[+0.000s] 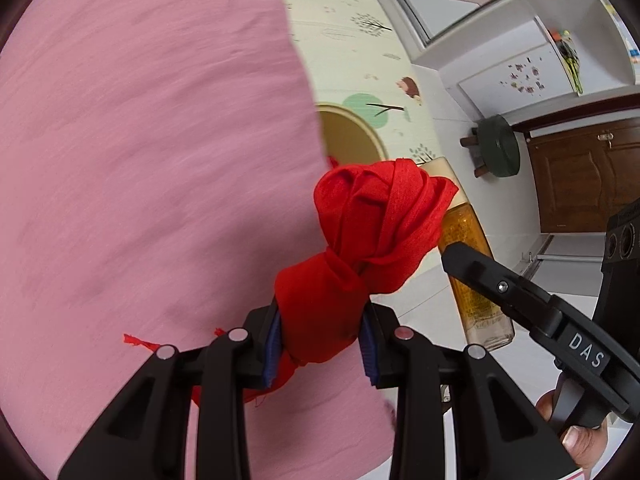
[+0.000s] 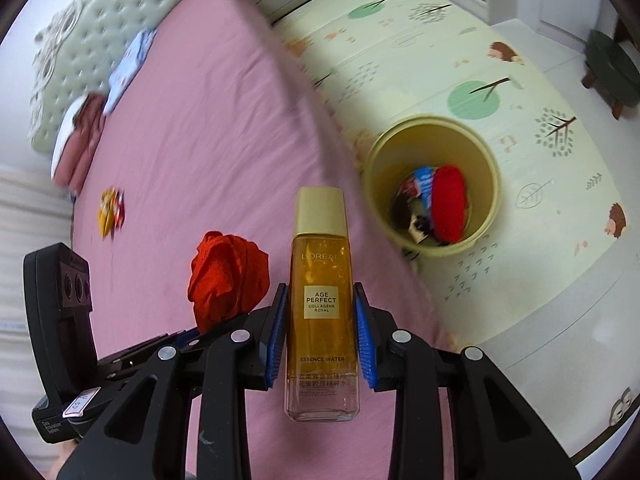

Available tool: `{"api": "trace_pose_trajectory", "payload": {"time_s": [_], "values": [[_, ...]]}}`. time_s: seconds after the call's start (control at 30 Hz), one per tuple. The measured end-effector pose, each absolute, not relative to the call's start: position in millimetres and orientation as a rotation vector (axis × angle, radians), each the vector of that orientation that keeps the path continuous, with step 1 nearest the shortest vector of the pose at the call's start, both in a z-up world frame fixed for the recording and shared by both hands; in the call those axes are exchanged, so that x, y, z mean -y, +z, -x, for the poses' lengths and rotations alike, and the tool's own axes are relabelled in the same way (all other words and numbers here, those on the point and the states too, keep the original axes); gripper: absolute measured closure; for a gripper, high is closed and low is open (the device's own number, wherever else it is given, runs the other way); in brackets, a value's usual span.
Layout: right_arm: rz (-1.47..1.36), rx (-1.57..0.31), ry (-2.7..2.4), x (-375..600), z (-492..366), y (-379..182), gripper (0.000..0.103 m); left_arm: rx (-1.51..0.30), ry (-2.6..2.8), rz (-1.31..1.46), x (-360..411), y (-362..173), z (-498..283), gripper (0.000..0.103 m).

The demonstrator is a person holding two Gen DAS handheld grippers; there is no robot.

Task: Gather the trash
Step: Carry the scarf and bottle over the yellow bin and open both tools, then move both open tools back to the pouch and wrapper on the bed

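With left gripper clamped on cloth and right gripper on bottle, carry both right over the bin before releasing.

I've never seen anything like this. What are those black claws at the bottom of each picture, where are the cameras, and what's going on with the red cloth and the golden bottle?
No robot here: a person holds a two-finger clamp in each hand, with a wide-angle camera on each looking along its fingers. In the left camera's picture the left gripper squeezes a knotted red cloth. In the right camera's picture the right gripper grips a golden bottle. Below is a pink bed with a yellow wrapper on it. Beside it, on a play mat, stands a yellow bin already holding some trash.
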State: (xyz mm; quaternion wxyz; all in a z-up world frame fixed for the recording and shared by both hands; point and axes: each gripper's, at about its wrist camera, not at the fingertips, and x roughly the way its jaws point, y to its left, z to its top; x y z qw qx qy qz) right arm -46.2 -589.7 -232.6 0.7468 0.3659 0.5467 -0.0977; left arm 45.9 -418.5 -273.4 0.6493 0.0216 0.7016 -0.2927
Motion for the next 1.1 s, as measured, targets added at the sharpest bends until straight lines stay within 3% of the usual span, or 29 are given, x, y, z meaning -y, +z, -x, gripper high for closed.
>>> {"api": "trace_pose_trajectory", "payload": {"time_s": [0.37,0.7,0.77,0.83,0.87,1.1], "values": [[-0.848,-1.153,-0.293,678.8,36.7,-253.0,0.073,-1.622,-0.712,-0.110,523.0,-298.9,-77.9,0.071],[-0.843,-1.153,-0.310,718.1,16.3,-261.7,0.073,-1.611,-0.749,-0.161,572.8,-312.9,-102.7,0.069],[-0.839,-1.158,-0.307,722.9,12.7,-261.6,0.071,-1.613,-0.760,-0.155,577.9,-315.1,-106.8,0.063],[-0.834,-1.158,-0.328,727.8,11.6,-261.9,0.066,-1.605,-0.725,-0.174,580.6,-317.4,-110.1,0.027],[-0.842,-1.153,-0.331,730.4,12.1,-261.8,0.063,-1.597,-0.698,-0.187,580.9,-318.0,-111.9,0.023],[-0.846,-1.160,-0.345,733.6,16.2,-263.3,0.063,-1.600,-0.675,-0.162,572.7,-317.9,-120.8,0.022]]}}
